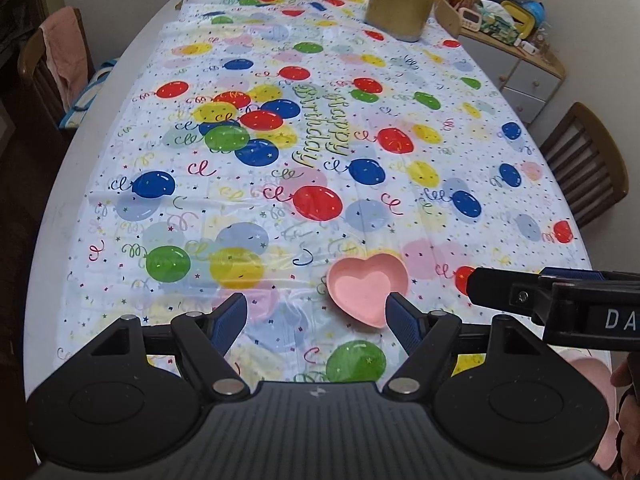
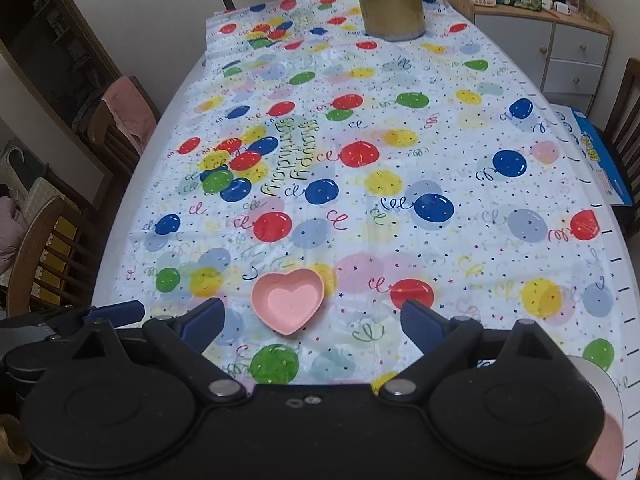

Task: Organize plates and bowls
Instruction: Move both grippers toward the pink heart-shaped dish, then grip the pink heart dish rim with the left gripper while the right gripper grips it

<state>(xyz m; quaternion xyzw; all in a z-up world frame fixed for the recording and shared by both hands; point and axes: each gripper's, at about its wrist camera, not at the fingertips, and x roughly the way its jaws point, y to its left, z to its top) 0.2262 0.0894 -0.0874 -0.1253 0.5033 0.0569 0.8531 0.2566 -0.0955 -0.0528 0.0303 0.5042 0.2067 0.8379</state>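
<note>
A pink heart-shaped bowl (image 1: 366,290) sits on the balloon-print tablecloth near the table's front edge; it also shows in the right wrist view (image 2: 287,300). My left gripper (image 1: 316,312) is open and empty, its right finger just in front of the bowl's right side. My right gripper (image 2: 312,316) is open and empty, with the bowl between and just beyond its fingers, nearer the left one. The right gripper's body (image 1: 560,304) shows at the right of the left wrist view. Pink and white dishes (image 2: 604,420) peek out at the lower right, mostly hidden.
A gold pitcher (image 1: 400,0) stands at the table's far end. Wooden chairs (image 1: 584,164) stand on both sides of the table. A cabinet with clutter (image 2: 560,40) stands at the back right. A blue box (image 2: 604,160) lies at the right edge.
</note>
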